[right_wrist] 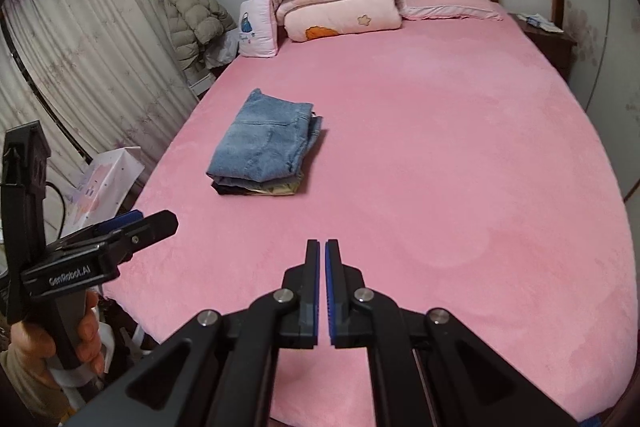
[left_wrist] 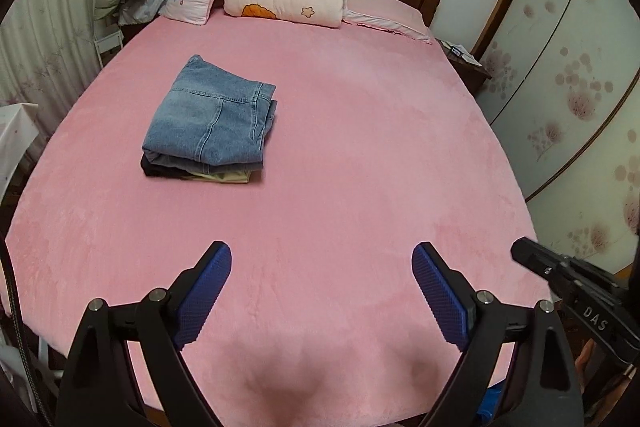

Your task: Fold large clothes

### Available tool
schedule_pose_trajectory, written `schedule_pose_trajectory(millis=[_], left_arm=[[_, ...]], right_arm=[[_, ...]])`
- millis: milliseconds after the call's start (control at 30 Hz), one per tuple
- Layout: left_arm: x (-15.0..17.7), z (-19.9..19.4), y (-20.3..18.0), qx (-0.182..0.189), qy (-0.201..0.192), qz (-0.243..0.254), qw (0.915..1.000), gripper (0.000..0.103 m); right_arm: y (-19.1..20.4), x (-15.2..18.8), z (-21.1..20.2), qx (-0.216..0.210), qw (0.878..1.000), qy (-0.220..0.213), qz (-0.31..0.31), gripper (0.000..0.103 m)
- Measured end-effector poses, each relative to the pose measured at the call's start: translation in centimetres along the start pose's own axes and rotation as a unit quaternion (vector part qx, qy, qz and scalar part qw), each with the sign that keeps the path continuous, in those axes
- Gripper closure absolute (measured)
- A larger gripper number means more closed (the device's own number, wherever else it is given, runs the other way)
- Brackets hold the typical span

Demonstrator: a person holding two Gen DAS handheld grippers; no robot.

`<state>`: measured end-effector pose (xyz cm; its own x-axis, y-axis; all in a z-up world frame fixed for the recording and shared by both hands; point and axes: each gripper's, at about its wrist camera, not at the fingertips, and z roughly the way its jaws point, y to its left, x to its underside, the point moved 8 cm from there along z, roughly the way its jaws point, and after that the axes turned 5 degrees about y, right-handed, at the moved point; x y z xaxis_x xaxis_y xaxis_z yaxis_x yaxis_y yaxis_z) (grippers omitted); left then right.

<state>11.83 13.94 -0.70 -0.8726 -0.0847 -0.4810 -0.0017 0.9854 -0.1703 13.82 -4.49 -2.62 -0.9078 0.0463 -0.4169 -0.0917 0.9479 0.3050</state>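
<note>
Left wrist view shows us folded jeans point(left_wrist: 212, 119) atop a small stack, left of centre on the pink bed point(left_wrist: 360, 147). We judge denim heavy, limp; grip thick seams. Left tool point(left_wrist: 322, 263) gapes empty; right tool point(right_wrist: 322, 259) is closed, empty.

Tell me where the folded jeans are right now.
In both wrist views the folded jeans top a small clothes pile left of centre on the pink bed.
</note>
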Motion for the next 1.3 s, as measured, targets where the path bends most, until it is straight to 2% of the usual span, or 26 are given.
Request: schedule_pose_trajectory(millis=[100,233,267,767,1300], left_arm=[[1.4,-0.4,-1.1,-0.022,-0.008,0.003,0.9997,0.012],[2.9,-0.8,-2.4,-0.052,-0.013,0.003,0.9985,0.012],[3.1,-0.8,-2.6,-0.057,-0.014,0.005,0.9983,0.012],[4.4,-1.5,-7.5,-0.066,-0.031,0.033,0.9968,0.012],[4.1,-0.4,-8.7,-0.067,-0.021,0.033,0.997,0.012]], right_arm=[[-0.6,1.1,-1.0,0.01,1.0,-0.01,0.007,0.098],[-1.2,2.0,-2.5,0.023,0.999,-0.031,0.016,0.069],[-1.3,2.3,-2.9,0.027,0.999,-0.036,0.014,0.066],[-2.2,4.0,-3.7,0.035,0.999,-0.039,0.001,0.066],[-3.7,3.9,-3.0,0.038,0.999,-0.019,-0.008,0.066]])
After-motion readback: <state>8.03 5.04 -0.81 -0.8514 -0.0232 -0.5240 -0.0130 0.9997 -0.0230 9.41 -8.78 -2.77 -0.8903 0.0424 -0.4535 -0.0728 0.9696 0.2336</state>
